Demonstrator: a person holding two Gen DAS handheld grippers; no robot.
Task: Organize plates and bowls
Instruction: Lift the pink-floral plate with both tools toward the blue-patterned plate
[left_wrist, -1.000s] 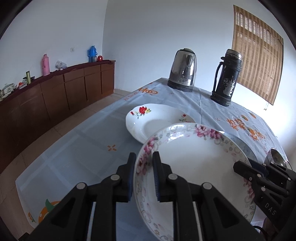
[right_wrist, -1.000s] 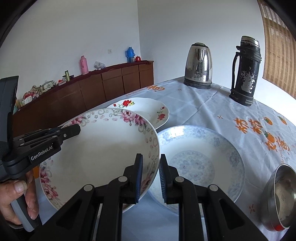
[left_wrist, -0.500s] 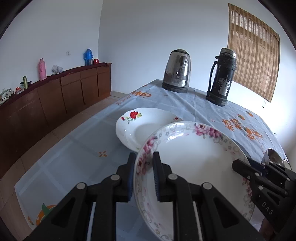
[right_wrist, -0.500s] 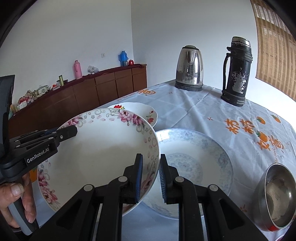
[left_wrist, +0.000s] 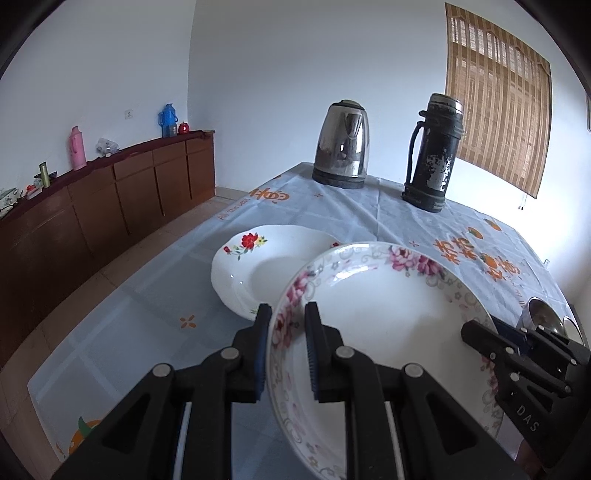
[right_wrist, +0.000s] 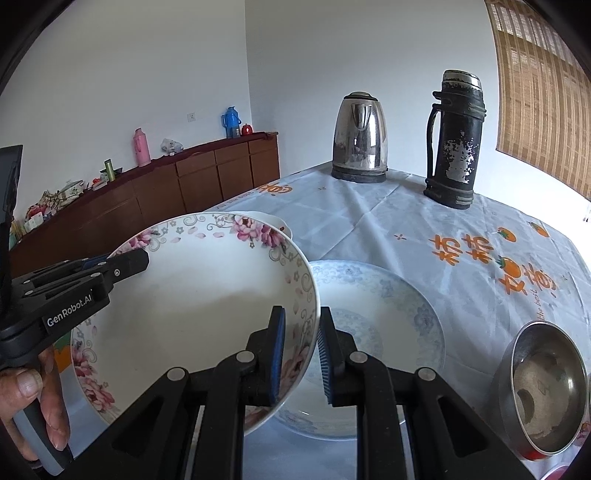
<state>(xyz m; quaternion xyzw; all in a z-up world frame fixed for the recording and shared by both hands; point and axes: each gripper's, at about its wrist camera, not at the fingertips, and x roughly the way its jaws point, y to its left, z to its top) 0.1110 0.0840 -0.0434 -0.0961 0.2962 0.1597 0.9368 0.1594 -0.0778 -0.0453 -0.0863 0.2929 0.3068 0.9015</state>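
- My left gripper (left_wrist: 287, 345) is clamped on the near-left rim of the pink-flowered bowl (left_wrist: 376, 317), its ribbed blue pads either side of the thin glazed edge.
- My right gripper (right_wrist: 300, 354) pinches the opposite rim of the same bowl (right_wrist: 207, 295), which hangs tilted above the table between the two tools.
- A hand (right_wrist: 35, 402) grips the left tool's grey handle.
- Under the bowl's right edge lies a wide, shallow blue-patterned plate (right_wrist: 388, 317), flat on the glossy printed tablecloth (right_wrist: 461, 236).
- Behind sits a white plate with a red flower (left_wrist: 266, 258).
- A dull steel bowl (right_wrist: 546, 387) sits at the right.
- At the far edge stand a shiny kettle (left_wrist: 341, 146) and a scuffed black flask (left_wrist: 434, 153).
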